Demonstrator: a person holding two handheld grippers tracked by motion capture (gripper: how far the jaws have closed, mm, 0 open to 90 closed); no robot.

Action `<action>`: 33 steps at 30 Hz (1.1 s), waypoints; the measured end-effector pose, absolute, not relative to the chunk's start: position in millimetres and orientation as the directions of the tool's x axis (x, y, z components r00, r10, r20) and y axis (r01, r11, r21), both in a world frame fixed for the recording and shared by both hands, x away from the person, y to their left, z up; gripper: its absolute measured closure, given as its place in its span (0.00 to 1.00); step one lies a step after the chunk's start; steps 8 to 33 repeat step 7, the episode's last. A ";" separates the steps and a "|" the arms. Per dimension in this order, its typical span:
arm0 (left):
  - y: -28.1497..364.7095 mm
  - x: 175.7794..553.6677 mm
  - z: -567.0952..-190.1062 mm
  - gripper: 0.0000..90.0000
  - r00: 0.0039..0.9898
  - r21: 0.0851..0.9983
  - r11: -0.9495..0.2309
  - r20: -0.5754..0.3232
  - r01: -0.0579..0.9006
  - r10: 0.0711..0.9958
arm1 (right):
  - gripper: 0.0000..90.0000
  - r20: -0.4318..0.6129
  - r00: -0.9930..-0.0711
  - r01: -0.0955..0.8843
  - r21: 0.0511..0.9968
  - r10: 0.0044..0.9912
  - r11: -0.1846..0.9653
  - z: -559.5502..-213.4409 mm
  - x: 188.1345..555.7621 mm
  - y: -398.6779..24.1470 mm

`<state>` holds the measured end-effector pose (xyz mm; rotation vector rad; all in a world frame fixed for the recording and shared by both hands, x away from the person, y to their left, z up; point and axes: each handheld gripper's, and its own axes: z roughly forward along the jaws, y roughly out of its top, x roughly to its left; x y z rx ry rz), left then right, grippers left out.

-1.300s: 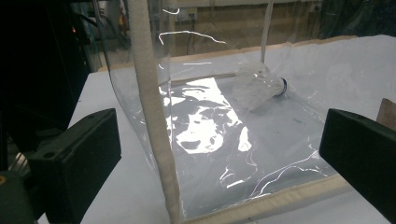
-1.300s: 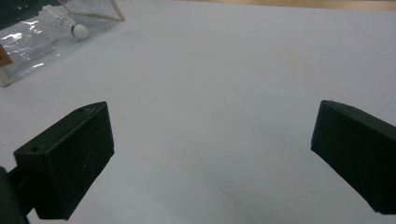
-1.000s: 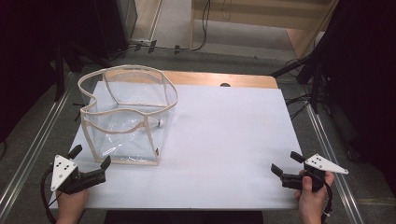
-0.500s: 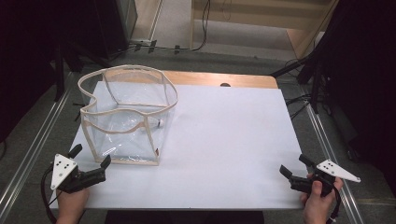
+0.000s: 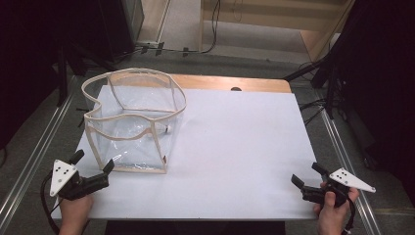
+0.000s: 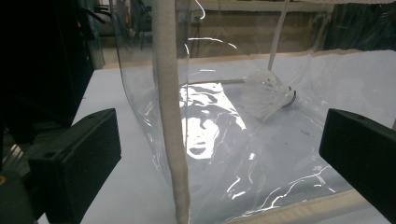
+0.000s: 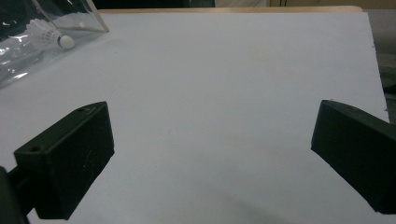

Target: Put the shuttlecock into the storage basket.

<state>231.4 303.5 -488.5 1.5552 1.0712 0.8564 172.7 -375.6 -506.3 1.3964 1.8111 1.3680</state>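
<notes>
A clear plastic bag (image 5: 132, 117) with beige trim stands open on the left of the white table (image 5: 235, 142). Inside it lies a white shuttlecock (image 5: 165, 129). My left gripper (image 5: 94, 161) is open at the front left, just short of the bag's near corner. In the left gripper view the gripper (image 6: 219, 140) has its jaws wide apart around the bag's beige seam (image 6: 170, 116), with the shuttlecock (image 6: 268, 93) behind the plastic. My right gripper (image 5: 307, 174) is open at the front right with nothing in it. Its own view has the gripper (image 7: 210, 135) over bare table and the shuttlecock (image 7: 49, 35) far left.
A strip of wooden tabletop (image 5: 230, 82) shows along the far edge. Metal rails (image 5: 342, 147) run down both sides of the table. Dark stands and cables (image 5: 323, 73) sit on the floor beyond it.
My right gripper has drawn slightly right and back toward the table's front right corner. The left gripper and the bag have not moved.
</notes>
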 end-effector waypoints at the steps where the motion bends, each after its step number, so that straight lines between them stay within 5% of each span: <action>1: 302.9 231.5 -488.6 0.00 0.353 0.973 -0.084 0.004 0.213 0.936 | 0.00 0.197 -0.371 0.437 0.899 0.908 -0.017 -506.4 173.5 -375.1; 33: 303.9 230.1 -488.8 0.00 0.359 0.974 -0.082 0.000 0.211 0.933 | 0.00 0.171 -0.370 0.450 0.893 0.913 0.014 -506.4 179.5 -368.7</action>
